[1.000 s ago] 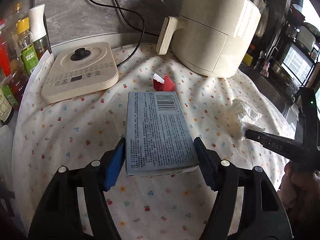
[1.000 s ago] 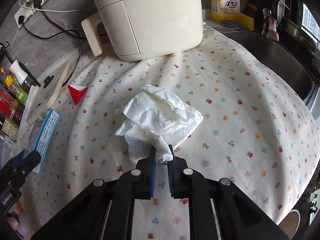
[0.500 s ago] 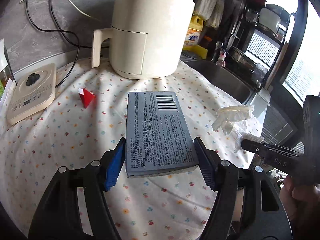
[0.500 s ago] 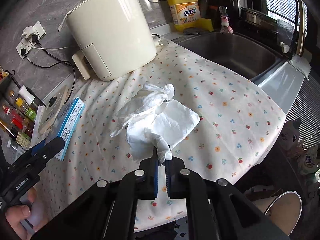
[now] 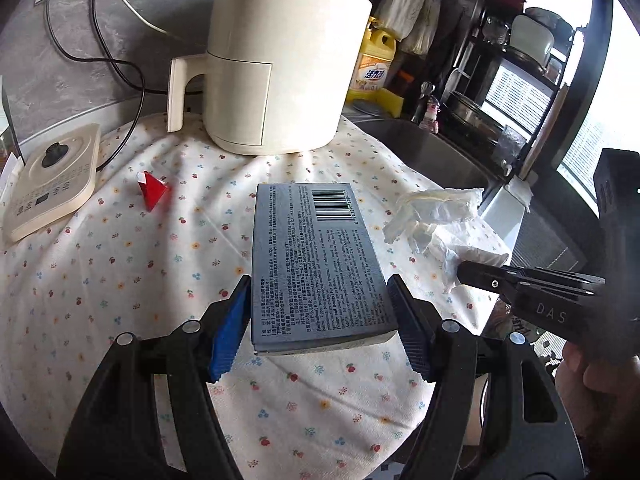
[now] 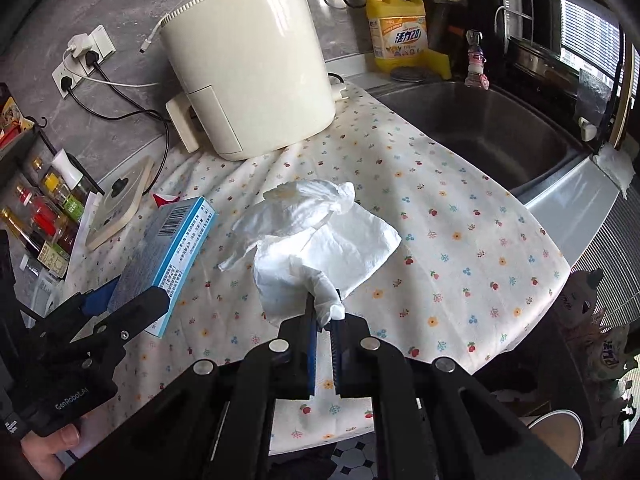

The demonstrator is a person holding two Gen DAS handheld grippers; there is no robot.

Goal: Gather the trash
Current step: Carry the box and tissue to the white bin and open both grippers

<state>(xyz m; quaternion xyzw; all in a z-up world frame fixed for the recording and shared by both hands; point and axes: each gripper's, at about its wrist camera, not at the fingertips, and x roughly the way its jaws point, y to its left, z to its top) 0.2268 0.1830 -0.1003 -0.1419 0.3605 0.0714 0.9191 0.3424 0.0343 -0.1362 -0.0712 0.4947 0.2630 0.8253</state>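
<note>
Left wrist view: my left gripper (image 5: pixel 320 316) clamps a grey-blue cardboard box (image 5: pixel 316 264) across its width, the blue pads pressed on both long sides near its close end; the barcode end points away toward 12 o'clock. The box is lifted clear of the flowered tablecloth (image 5: pixel 120 272). At 3 o'clock my right gripper (image 5: pixel 464 270) enters from the side, its jaws closed on a crumpled white tissue (image 5: pixel 436 220) that trails off toward 1 o'clock. My right hand (image 5: pixel 592 392) shows at 4 o'clock, wrapped round that gripper's handle.

Right wrist view: the right gripper (image 6: pixel 326 316) pinches one twisted corner of the tissue (image 6: pixel 316 236), the jaws almost together; the rest of the sheet spreads toward 12 o'clock, and whether it rests on the cloth or hangs above it I cannot tell. At 9 o'clock the left gripper (image 6: pixel 120 300) carries the box (image 6: pixel 168 256), whose blue-and-white printed side shows here. My left hand (image 6: pixel 44 448) is at 8 o'clock.

Farther out, a small red folded scrap (image 5: pixel 152 194) lies on the cloth at 10 o'clock in the left wrist view, near a flat cream appliance base with a black knob (image 5: pixel 52 184). A cream air fryer (image 5: pixel 276 68) stands at 12 o'clock. Beyond it, at 1 o'clock, are a yellow detergent bottle (image 6: pixel 398 28) and a steel sink (image 6: pixel 480 128); condiment bottles (image 6: pixel 44 212) stand at 9 o'clock in the right wrist view.
</note>
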